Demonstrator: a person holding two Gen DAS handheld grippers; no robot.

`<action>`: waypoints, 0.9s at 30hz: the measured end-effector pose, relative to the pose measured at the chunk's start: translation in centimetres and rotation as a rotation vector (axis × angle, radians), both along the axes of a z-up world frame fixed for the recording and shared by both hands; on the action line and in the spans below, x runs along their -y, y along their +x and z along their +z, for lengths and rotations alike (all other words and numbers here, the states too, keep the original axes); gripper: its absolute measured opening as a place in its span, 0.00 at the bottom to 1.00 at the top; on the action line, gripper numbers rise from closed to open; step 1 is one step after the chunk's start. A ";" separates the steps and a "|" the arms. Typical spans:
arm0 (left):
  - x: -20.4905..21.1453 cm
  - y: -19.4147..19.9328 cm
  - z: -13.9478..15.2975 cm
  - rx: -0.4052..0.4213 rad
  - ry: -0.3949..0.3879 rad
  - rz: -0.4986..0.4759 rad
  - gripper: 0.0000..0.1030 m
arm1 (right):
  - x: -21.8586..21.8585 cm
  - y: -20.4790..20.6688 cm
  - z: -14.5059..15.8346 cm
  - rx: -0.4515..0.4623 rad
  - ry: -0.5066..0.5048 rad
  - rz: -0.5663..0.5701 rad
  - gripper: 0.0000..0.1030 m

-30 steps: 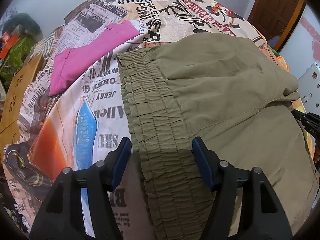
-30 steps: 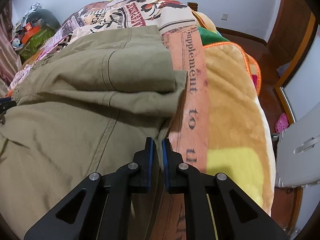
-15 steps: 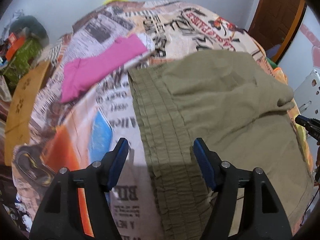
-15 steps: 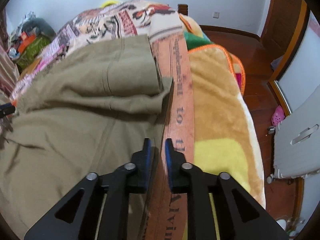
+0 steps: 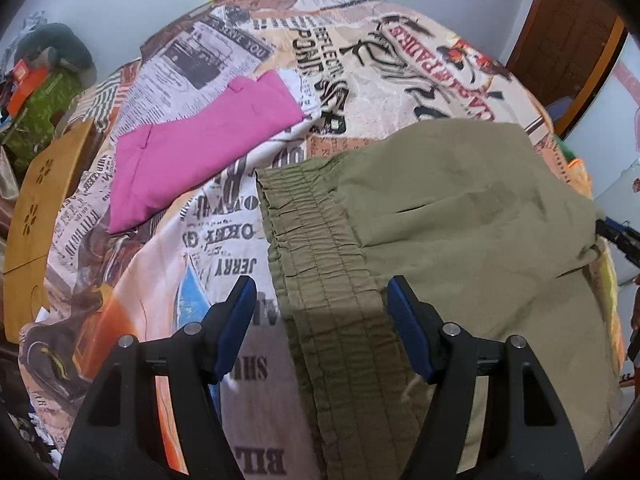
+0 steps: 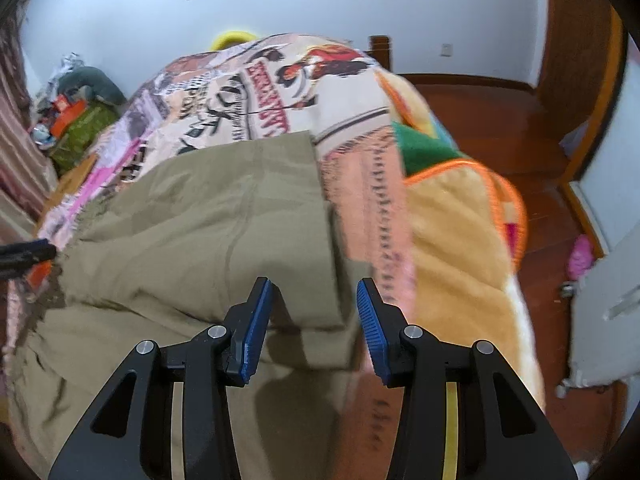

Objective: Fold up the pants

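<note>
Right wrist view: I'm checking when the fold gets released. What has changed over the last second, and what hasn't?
The right gripper, a second ago nearly shut at the edge of the olive pants, is opening and has lifted back; nothing sits between its pads. The left gripper stayed open above the waistband, drawn back a little. The pants stay folded on the printed bedspread, the pink garment unmoved.

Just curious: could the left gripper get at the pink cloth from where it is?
Probably yes: the left gripper is open and the pink cloth lies uncovered on the bedspread.
</note>
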State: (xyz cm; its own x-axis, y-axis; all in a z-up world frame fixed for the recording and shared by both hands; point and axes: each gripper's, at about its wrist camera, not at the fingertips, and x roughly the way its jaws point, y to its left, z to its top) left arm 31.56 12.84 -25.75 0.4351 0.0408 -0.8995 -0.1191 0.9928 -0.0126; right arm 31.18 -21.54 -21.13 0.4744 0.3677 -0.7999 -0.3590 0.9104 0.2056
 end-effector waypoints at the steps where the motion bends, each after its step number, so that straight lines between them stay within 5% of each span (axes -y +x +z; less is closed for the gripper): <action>1: -0.1 0.3 -0.5 -0.013 0.004 0.003 0.66 | -0.4 0.4 -0.2 -0.010 0.020 0.018 0.39; 4: -0.6 0.5 -1.4 -0.025 -0.025 0.014 0.66 | -1.2 1.0 -0.8 -0.026 0.023 0.037 0.38; 8: -0.5 0.5 -1.8 -0.027 -0.009 0.017 0.72 | -1.8 1.3 -1.3 -0.040 0.023 0.058 0.10; 20: -0.1 0.1 -2.5 -0.016 0.067 0.024 0.77 | -4.5 3.5 4.6 0.167 -0.078 0.099 0.05; 27: -0.1 0.2 -2.7 -0.015 0.077 0.015 0.81 | -3.5 3.4 -0.8 0.017 -0.135 0.065 0.05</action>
State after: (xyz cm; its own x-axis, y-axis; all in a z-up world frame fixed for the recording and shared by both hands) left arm 31.77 12.91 -28.49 0.4208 0.1167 -0.8996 -0.1333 0.9889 0.0660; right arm 34.58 -18.08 -21.97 0.4671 0.2879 -0.8361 -0.4205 0.9041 0.0764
